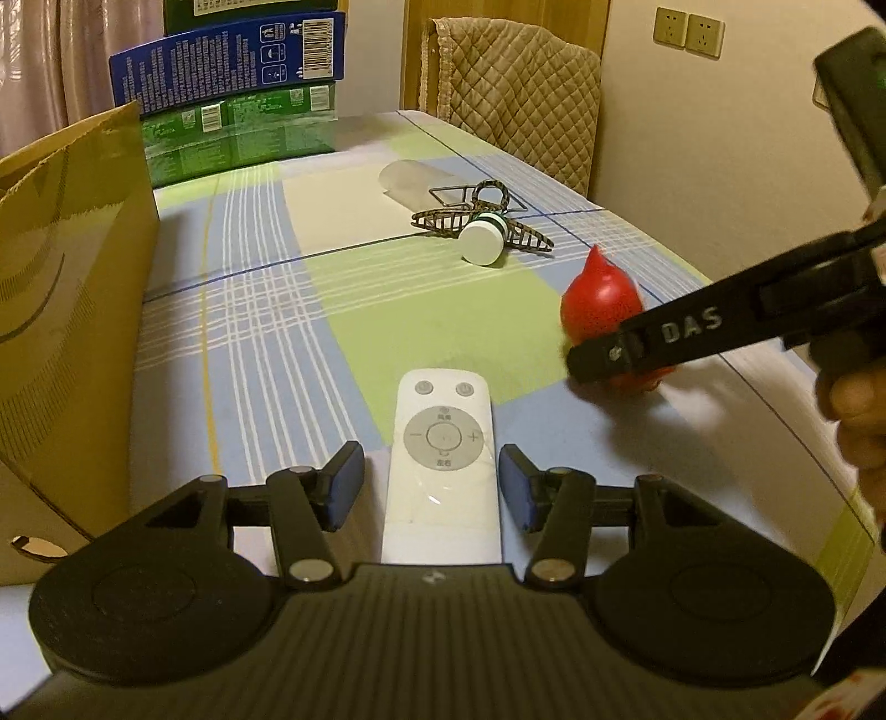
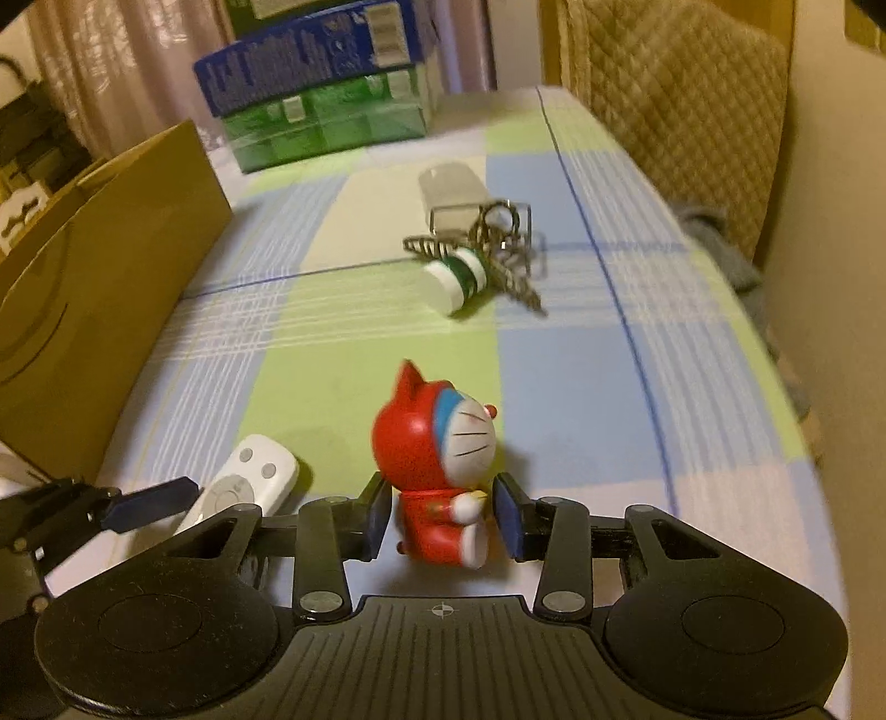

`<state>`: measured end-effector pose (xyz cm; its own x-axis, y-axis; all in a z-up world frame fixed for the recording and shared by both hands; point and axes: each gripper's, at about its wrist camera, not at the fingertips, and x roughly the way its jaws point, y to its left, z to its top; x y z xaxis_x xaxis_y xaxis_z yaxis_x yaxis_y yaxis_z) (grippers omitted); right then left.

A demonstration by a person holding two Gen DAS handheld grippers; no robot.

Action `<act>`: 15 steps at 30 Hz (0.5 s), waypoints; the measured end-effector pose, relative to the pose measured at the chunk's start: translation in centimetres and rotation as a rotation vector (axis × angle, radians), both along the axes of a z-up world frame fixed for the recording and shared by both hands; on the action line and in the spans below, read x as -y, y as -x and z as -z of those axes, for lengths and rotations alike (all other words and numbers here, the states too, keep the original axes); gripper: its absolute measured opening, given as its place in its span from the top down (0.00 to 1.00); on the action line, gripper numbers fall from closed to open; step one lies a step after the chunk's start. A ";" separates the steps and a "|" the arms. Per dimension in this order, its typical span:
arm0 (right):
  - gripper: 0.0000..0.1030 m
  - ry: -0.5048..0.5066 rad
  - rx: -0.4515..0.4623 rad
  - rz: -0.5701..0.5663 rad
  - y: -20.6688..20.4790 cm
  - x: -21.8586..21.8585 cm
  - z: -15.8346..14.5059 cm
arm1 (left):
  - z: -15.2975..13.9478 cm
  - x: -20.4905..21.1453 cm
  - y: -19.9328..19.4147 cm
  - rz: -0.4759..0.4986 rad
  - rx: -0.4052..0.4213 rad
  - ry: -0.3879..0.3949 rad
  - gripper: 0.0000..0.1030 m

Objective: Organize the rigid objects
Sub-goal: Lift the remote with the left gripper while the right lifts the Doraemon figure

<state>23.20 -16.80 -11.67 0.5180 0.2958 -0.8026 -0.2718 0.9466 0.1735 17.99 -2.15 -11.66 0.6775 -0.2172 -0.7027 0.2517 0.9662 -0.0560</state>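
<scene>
Across the bench (image 1: 266,310) lies a checked cloth of pale green, blue and cream, with a beige wall to the right bearing 2 sockets (image 1: 688,31) and a quilted chair back (image 1: 520,94) at 12 o'clock. A brown cardboard box (image 1: 66,310) stands at 9 o'clock, and 3 stacked cartons (image 1: 232,83), green and blue with barcodes too small to read, sit at 11 o'clock. 1 white remote (image 1: 440,465) lies at the near edge between the fingers of the left gripper (image 1: 432,487), whose blue pads stand clear of its sides, released. 1 red cat figure (image 2: 437,471) stands at 3 o'clock of the remote, between the pads of the right gripper (image 2: 443,518); the left pad is at its back, a small gap shows at the right pad, so it is not clenched. That gripper's finger reads "DAS" in the left view. Farther off at 1 o'clock lie 1 white-capped bottle (image 1: 484,235), 1 brown hair claw (image 1: 482,221) and 1 clear tumbler (image 1: 415,180) on its side.
</scene>
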 end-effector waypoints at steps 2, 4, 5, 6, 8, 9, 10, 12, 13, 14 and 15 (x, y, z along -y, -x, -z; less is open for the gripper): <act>0.63 -0.005 0.005 0.001 -0.1 -0.1 0.0 | 0.0 -0.1 -0.1 -0.004 -0.002 0.011 0.53; 0.64 0.006 0.018 -0.006 0.1 -0.3 -0.3 | -0.1 -0.2 0.0 -0.003 -0.002 0.016 0.53; 0.64 0.013 0.025 -0.010 0.2 -0.5 -0.4 | -0.1 -0.2 0.0 -0.002 -0.003 0.019 0.53; 0.64 0.022 0.029 -0.016 0.3 -0.7 -0.4 | -0.1 -0.2 -0.1 0.000 -0.004 0.022 0.53; 0.64 0.038 0.034 -0.020 0.3 -1.0 -0.5 | -0.1 -0.2 -0.2 0.005 -0.003 0.021 0.53; 0.64 0.039 0.033 -0.018 0.2 -1.0 -0.4 | -0.1 -0.1 -0.2 0.007 -0.002 0.020 0.53; 0.64 0.039 0.032 -0.013 0.2 -1.0 -0.4 | -0.1 -0.1 -0.3 0.008 -0.001 0.020 0.53; 0.64 0.044 0.033 0.000 0.3 -0.8 -0.5 | -0.1 -0.1 -0.4 0.011 0.003 0.016 0.54; 0.64 0.045 0.034 0.005 0.3 -0.7 -0.5 | 0.0 0.0 -0.4 0.013 0.005 0.012 0.54; 0.64 0.043 0.036 0.010 0.3 -0.5 -0.6 | 0.0 0.1 -0.4 0.017 0.008 0.006 0.54; 0.64 0.040 0.038 0.013 0.3 -0.5 -0.7 | 0.0 0.2 -0.4 0.019 0.010 0.001 0.56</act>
<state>22.89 -16.33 -11.00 0.5517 0.2567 -0.7935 -0.2647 0.9561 0.1253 18.43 -2.32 -11.70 0.6800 -0.2309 -0.6959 0.2702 0.9612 -0.0549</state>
